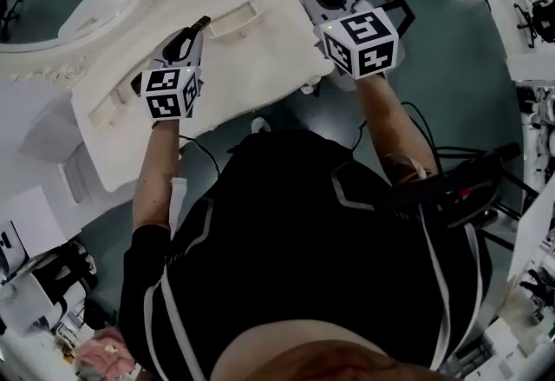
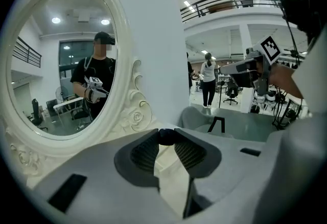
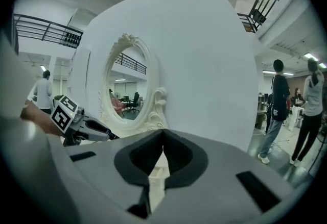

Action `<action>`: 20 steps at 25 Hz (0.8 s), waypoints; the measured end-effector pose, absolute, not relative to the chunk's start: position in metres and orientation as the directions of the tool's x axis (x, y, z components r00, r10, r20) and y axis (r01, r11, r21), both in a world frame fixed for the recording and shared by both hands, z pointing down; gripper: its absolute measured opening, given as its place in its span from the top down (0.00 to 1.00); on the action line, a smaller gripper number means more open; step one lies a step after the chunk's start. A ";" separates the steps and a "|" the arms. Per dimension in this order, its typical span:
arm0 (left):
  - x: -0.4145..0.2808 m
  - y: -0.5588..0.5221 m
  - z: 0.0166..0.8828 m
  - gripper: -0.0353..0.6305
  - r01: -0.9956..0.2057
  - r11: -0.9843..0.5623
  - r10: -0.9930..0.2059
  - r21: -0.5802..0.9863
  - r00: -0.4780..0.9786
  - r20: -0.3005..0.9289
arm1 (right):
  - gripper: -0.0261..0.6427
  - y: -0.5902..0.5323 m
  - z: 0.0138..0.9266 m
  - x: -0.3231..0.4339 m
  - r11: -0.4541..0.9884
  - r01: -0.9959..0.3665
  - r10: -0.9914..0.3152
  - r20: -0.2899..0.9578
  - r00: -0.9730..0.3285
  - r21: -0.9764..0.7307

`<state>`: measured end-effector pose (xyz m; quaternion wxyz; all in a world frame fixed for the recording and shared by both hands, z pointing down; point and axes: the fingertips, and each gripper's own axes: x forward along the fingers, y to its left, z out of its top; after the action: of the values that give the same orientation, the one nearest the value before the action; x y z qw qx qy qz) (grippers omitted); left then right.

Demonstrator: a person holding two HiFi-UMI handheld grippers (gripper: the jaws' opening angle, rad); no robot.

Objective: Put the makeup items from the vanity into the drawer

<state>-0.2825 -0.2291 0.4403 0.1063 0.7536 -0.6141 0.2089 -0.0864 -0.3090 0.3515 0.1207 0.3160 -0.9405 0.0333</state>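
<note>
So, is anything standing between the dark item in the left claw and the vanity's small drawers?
Nothing visible does. The left claw is shut on the small dark item over the bare vanity top, close to a drawer front. I cannot tell whether that drawer is open.

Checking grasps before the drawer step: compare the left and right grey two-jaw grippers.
The grey left gripper is shut on a small dark round-ended item; the grey right gripper is shut on nothing. In the head view the left is over the cream vanity top, the right at its right edge. Both point toward the oval white-framed mirror.
</note>
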 end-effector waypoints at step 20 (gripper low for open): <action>-0.274 -0.304 0.523 0.80 -0.889 -0.456 -0.686 -0.044 0.319 0.654 | 0.95 -0.361 0.365 -0.101 0.732 -0.682 -0.645 0.321 -0.694 -0.003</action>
<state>-0.2736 -0.3039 0.5227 0.1645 0.7954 -0.4950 0.3087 -0.1006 -0.3610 0.3645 0.1510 0.3612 -0.9182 0.0611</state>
